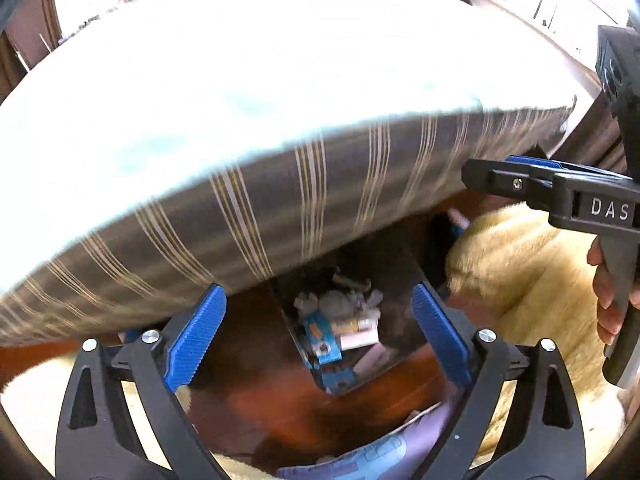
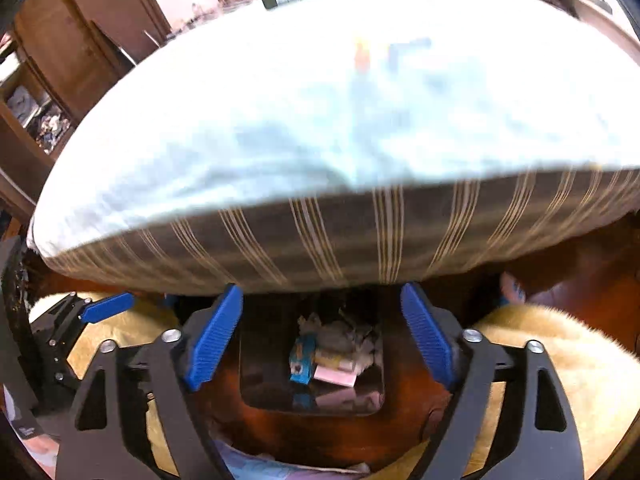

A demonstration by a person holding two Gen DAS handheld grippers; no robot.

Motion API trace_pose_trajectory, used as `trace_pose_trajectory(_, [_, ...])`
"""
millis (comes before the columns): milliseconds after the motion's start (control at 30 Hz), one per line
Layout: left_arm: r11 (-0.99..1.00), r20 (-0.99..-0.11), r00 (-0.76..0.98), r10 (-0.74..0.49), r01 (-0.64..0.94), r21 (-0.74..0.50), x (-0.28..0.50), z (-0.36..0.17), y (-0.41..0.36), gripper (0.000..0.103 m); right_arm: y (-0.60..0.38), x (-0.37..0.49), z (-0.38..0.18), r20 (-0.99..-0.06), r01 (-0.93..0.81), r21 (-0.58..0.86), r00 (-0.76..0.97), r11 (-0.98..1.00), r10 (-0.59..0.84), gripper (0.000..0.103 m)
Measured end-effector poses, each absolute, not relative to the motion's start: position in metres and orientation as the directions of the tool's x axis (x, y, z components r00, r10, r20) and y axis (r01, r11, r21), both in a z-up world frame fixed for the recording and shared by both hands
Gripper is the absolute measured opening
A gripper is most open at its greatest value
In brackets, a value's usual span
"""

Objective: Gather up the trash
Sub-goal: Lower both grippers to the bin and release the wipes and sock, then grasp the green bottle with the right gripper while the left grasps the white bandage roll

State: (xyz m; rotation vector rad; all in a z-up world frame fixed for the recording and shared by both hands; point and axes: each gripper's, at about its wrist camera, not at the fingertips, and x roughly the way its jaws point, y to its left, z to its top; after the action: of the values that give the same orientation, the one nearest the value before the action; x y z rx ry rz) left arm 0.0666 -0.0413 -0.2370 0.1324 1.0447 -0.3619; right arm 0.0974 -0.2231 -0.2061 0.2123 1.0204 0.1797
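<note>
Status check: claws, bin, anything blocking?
Left claw and right claw open, empty. Trash bin below on floor, holding wrappers. Bed edge overhangs the bin.

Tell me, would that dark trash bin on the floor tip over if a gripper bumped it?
Probably fairly easily. The trash bin looks thin-walled and holds only light scraps like crumpled tissue and a small blue carton, so it is likely light. It stands on smooth wooden floor, so a low push might slide it instead.
</note>
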Motion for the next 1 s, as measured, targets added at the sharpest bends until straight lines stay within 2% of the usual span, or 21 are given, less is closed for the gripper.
trace_pose_trajectory(67, [0.933, -0.847, 0.480, -0.230, 0.355, -0.052, 0.070, -0.222, -0.041, 0.093, -0.225, 0.101, -0.195, -0.810, -0.052, 0.257, 0.533, 0.965, 0.244, 0.096])
trace_pose_trajectory(233, [0.941, -0.805, 0.551, -0.218, 0.336, -0.025, 0.089, -0.185, -0.034, 0.095, -0.228, 0.119, -0.163, -0.775, -0.074, 0.231, 0.589, 0.970, 0.229, 0.096])
trace_pose_trajectory(500, [0.959, -0.774, 0.602, -0.194, 0.283, -0.020, 0.139, -0.156, -0.020, 0.095, -0.243, 0.167, -0.133, -0.736, -0.072, 0.230, 0.640, 0.970, 0.222, 0.097])
trace_pose_trajectory(733, [0.966, -0.771, 0.615, -0.168, 0.257, -0.005, 0.190, -0.146, -0.014, 0.095, -0.241, 0.230, -0.124, -0.731, -0.064, 0.257, 0.640, 0.964, 0.237, 0.100])
trace_pose_trajectory(1000, [0.969, -0.778, 0.607, -0.161, 0.245, -0.010, 0.242, -0.142, -0.013, 0.095, -0.213, 0.309, -0.124, -0.742, -0.084, 0.185, 0.641, 0.979, 0.195, 0.100])
